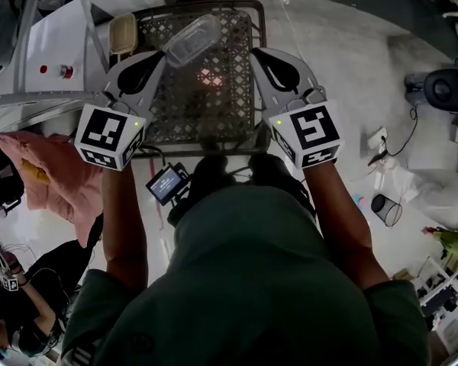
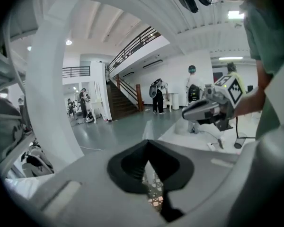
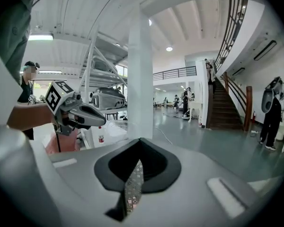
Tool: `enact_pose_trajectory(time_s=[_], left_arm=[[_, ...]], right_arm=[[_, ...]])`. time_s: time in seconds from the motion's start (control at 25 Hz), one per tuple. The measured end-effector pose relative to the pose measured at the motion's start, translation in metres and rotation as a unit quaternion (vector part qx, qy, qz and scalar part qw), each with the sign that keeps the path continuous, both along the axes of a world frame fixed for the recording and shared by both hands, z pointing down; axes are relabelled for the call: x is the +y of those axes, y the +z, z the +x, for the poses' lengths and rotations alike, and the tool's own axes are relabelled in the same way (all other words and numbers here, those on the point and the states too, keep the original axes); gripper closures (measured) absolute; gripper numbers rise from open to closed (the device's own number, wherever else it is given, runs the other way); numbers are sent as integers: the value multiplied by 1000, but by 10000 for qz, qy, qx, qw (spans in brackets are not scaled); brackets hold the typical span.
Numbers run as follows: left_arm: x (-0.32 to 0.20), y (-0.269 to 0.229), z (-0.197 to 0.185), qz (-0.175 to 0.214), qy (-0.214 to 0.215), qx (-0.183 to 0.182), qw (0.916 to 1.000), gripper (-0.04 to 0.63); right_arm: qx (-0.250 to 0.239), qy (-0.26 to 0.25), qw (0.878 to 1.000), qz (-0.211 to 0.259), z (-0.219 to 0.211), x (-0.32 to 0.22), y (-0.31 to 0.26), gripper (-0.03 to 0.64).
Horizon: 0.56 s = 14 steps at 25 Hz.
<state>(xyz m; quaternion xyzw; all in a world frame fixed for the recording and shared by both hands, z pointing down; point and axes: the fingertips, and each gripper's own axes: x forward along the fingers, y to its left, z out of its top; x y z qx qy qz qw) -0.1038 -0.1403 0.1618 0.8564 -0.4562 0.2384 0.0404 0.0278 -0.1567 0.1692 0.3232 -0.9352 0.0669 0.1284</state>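
Flanking wire mesh tray (image 1: 206, 120), both grippers held level over its side edges, pointing forward, so each camera catches the other. Pink cloth (image 1: 57, 174) heaped left of tray, apart from it. Left gripper (image 2: 149, 143): jaws closed tip to tip, nothing gripped, mesh showing through the slit below. Right gripper (image 3: 139, 141): same, closed and empty. Clear plastic container (image 1: 192, 38) lies askew at tray's far end, between gripper tips, untouched.
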Motion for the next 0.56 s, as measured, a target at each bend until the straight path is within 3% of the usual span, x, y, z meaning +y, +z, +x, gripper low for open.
enact_pose_trajectory(time_s=[0.32,0.56], left_arm=[[31,-55,11,390,23,-160,9991,595],[48,-70,10,463,10,-211,9987,595]], right_arm=[[-61,-100,9994,318,9,25,-42,614],[31,-152,9995,275,10,41,-50,614]])
